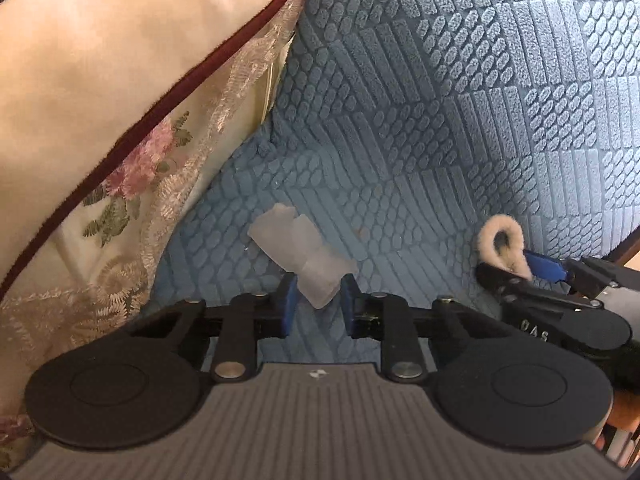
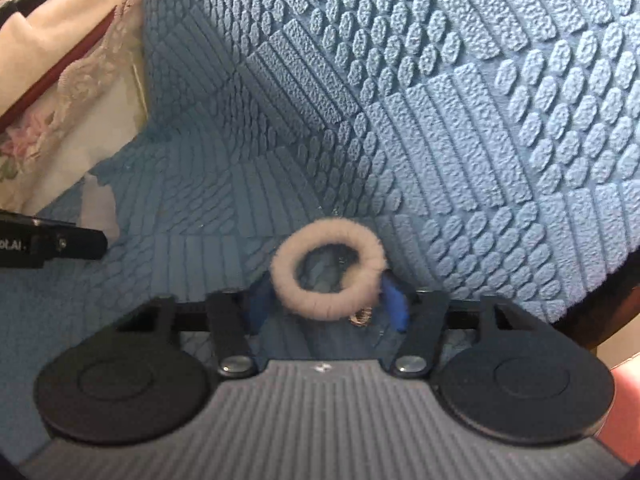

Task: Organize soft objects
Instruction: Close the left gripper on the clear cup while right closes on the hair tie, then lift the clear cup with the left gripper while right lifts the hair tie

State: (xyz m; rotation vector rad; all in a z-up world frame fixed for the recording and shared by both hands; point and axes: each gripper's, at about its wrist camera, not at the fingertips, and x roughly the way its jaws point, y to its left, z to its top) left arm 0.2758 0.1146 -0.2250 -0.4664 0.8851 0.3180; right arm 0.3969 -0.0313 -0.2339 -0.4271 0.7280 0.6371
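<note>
Right wrist: fuzzy ring [image 2: 328, 276] between pads.

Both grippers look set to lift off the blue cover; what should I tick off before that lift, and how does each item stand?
1. Left gripper jaws around the translucent white soft block: ok.
2. Left pads actually pressing the block: cannot tell.
3. Right gripper jaws flanking the fluffy beige ring: ok.
4. Firm pinch on the ring: cannot tell, blurred.
5. The two grippers apart from each other: ok.
6. Textured blue cover free of the jaws: cannot tell.
</note>
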